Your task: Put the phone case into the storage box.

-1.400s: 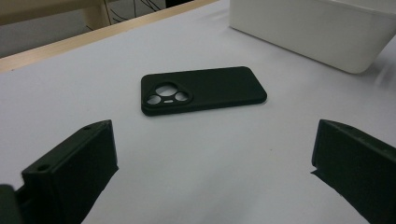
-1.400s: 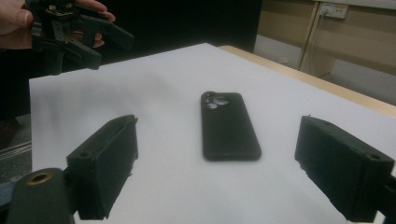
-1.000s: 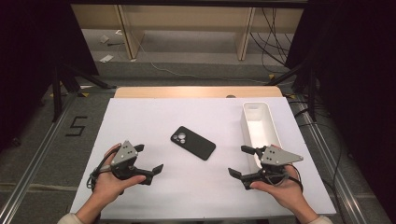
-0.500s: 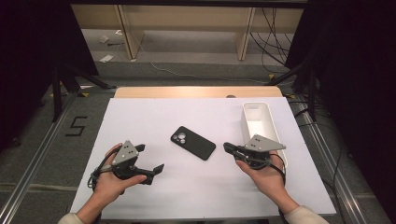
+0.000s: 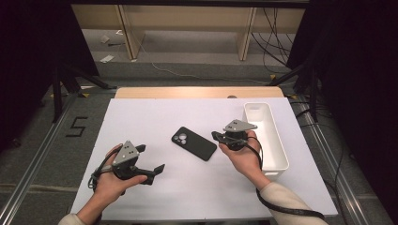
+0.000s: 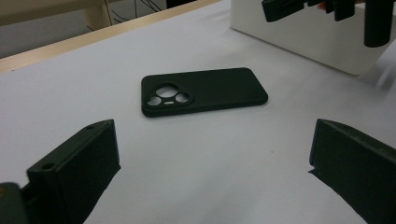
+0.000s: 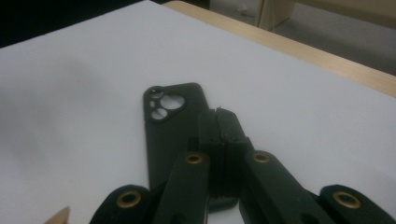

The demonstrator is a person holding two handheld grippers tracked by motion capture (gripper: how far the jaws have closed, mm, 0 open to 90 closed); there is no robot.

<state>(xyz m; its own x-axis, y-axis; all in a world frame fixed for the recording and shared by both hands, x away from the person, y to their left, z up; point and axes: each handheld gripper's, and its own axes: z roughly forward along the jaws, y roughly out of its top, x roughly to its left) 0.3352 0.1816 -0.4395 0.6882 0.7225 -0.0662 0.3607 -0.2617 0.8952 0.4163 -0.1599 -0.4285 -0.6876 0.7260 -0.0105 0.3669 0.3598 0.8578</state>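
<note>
Right claw [image 5: 217, 136], clenched empty, noses at the phone case's [image 5: 194, 143] three-o'clock end, likely to push it; left claw [image 5: 151, 160] waits released.

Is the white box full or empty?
Empty. In the high view the white box shows a bare white inside; the black phone case lies outside it, flat on the table.

A white sheet [image 5: 155, 117] covers a table with a pale wooden far edge [image 5: 197, 92]. Beyond it, light wooden shelf legs [image 5: 127, 33] stand on a grey floor [image 5: 187, 51] strewn with paper scraps [image 5: 106, 58] and loose black cables [image 5: 274, 28]. Both sides fall into darkness. A metal rail [image 5: 33, 164] runs along the left, beside a marked "5" [image 5: 77, 127].
</note>
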